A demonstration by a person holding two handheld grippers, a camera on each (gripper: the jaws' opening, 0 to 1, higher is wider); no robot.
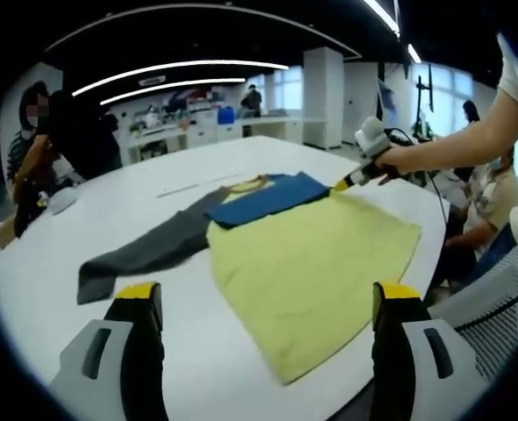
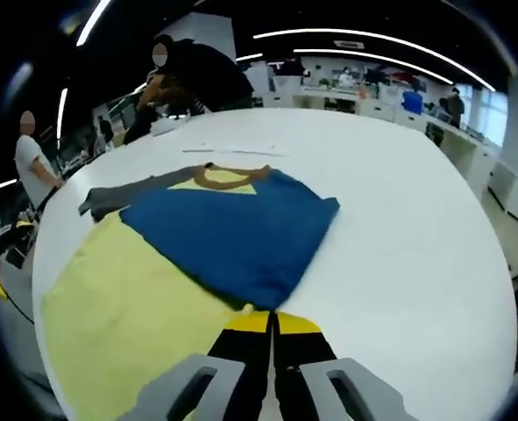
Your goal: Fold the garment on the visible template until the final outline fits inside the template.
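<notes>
The yellow-green rectangular template (image 1: 311,272) lies flat on the white table (image 1: 83,219). Across its far end lies the folded garment, a blue body (image 1: 267,197) with a mustard collar (image 2: 226,178). Its grey sleeve (image 1: 149,250) stretches off the template to the left. My left gripper (image 1: 267,296) stands open over the template's near edge, with nothing between its jaws. My right gripper (image 2: 272,320) is shut at the blue fabric's near edge (image 2: 241,263). In the left gripper view a hand holds the right gripper (image 1: 344,184) at the garment's right corner.
A thin pale strip (image 1: 193,185) lies on the table beyond the garment. People stand at the far left (image 1: 74,132) and one sits at the right (image 1: 482,210). A mesh chair (image 1: 495,307) stands at the table's near right edge.
</notes>
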